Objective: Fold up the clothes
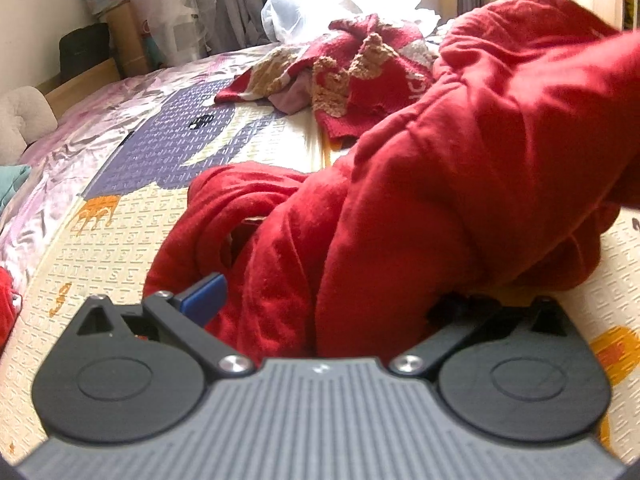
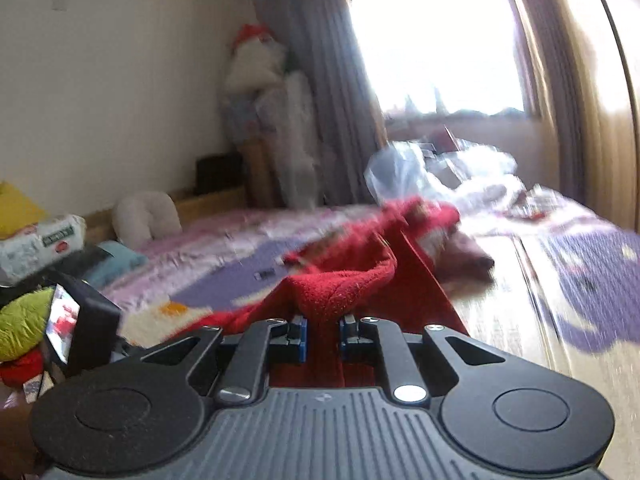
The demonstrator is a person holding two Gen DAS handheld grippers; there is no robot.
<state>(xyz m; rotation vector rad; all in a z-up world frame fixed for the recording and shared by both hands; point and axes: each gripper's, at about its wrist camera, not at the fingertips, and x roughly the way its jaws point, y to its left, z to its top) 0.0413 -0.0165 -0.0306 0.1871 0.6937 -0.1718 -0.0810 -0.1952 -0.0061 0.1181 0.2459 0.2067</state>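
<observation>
Patterned play mat (image 1: 132, 236) over bed

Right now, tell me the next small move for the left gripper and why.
Probably close the left hand-held gripper on the red sweatshirt. Its jaws stand wide with bunched cloth between them, while the right hand-held gripper already pinches a fold of red fabric. Two grips would let you spread it.

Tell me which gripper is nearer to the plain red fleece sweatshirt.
Right. The right gripper has its jaws shut on the plain red fleece sweatshirt; the left gripper stands open, the fabric bunched between its jaws.
</observation>
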